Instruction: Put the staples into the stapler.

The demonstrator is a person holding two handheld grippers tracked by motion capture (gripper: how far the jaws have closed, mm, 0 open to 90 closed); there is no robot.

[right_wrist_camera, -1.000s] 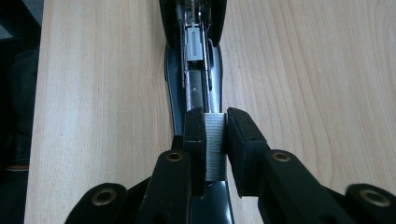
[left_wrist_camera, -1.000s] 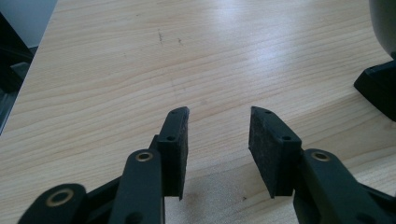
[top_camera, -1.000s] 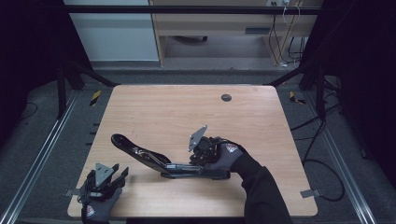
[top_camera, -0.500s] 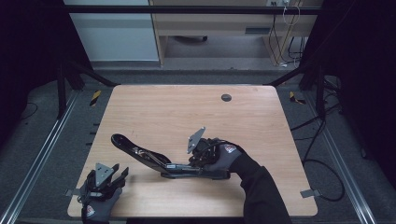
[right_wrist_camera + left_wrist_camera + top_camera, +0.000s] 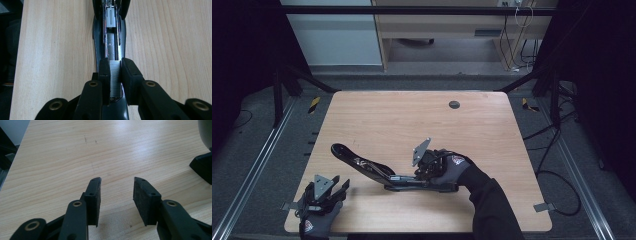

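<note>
A black stapler (image 5: 377,172) lies opened out flat on the near half of the wooden table (image 5: 412,120), its top arm swung out toward the left and its base running toward the right gripper (image 5: 424,172). In the right gripper view the two jaws of the right gripper (image 5: 115,75) are closed on a strip of staples (image 5: 115,77), which sits over the stapler's open magazine channel (image 5: 111,45). The lower end of the strip is hidden behind the jaws and the stapler's body, so how far it reaches cannot be made out. The far end of the stapler is cut off by the top edge of that view.

The left gripper (image 5: 324,192) rests at the near left corner of the table, well apart from the stapler. In its own view the left gripper (image 5: 117,192) has its jaws standing apart with only bare wood between them. A dark shape (image 5: 202,167) at the right edge is cut off and hard to identify.
</note>
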